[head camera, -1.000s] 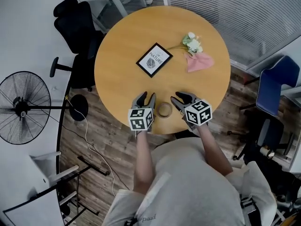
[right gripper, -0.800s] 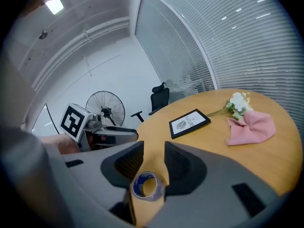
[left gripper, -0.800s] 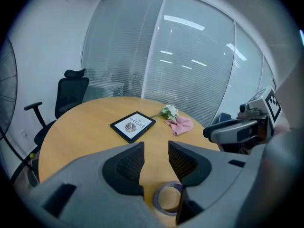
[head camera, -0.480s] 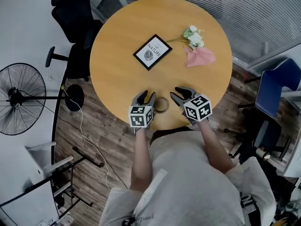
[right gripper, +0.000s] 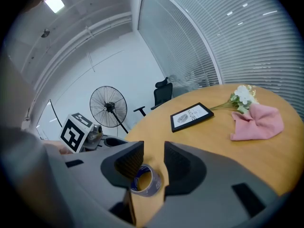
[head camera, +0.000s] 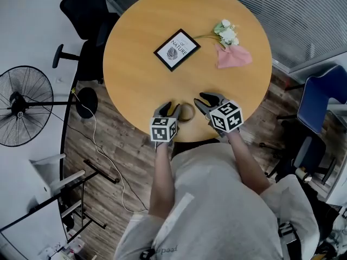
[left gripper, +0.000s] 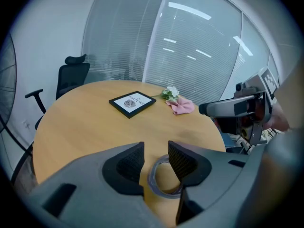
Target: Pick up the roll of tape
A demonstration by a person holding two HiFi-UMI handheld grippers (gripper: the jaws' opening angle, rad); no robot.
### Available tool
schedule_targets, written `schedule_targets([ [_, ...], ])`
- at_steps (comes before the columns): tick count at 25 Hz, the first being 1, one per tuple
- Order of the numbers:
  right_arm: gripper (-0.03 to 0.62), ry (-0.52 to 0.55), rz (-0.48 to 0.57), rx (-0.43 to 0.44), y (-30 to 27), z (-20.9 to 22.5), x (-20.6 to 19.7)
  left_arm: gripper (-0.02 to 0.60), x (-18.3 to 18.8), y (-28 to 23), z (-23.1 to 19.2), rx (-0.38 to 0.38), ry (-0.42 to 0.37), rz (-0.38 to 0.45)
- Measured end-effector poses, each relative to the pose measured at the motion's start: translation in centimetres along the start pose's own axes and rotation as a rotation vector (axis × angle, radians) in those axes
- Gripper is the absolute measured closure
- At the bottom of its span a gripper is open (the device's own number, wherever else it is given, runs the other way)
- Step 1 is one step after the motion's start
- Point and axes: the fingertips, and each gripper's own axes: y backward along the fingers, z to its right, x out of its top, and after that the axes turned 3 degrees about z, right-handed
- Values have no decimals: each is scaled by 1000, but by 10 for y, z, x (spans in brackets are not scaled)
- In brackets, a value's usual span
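Note:
The roll of tape (head camera: pixel 186 112) lies flat on the round wooden table (head camera: pixel 135 85), close to its near edge. My left gripper (head camera: pixel 167 109) is at the roll's left side, jaws open, fingertips almost at its rim. In the left gripper view the roll (left gripper: pixel 164 178) shows just past the open left gripper (left gripper: pixel 156 158). My right gripper (head camera: pixel 204 101) stands open to the right of the roll, a little apart from it. Through the right gripper (right gripper: pixel 153 158) the roll (right gripper: pixel 145 180) appears low between the jaws, with nothing clamped.
A black-framed picture (head camera: pixel 177 49) lies mid-table. White flowers (head camera: pixel 225 32) and a pink cloth (head camera: pixel 233 56) lie at the far right. Around the table stand a floor fan (head camera: pixel 19 104), a black office chair (head camera: pixel 87 15) and a blue chair (head camera: pixel 320 102).
The left gripper has closed in on the tape from the left. The right gripper keeps about the same place beside it. The head camera has shifted slightly.

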Motion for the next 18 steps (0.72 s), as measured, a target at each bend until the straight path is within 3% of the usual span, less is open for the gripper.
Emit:
schedule_targets([
  [8,465,23,-32,22,-3,-13,-12,434,-17,0,4,-3,-23,-44],
  [18,465,9,-8,-37,-2,-5,-8,435,-35,-13,7,-59,-196,-167],
])
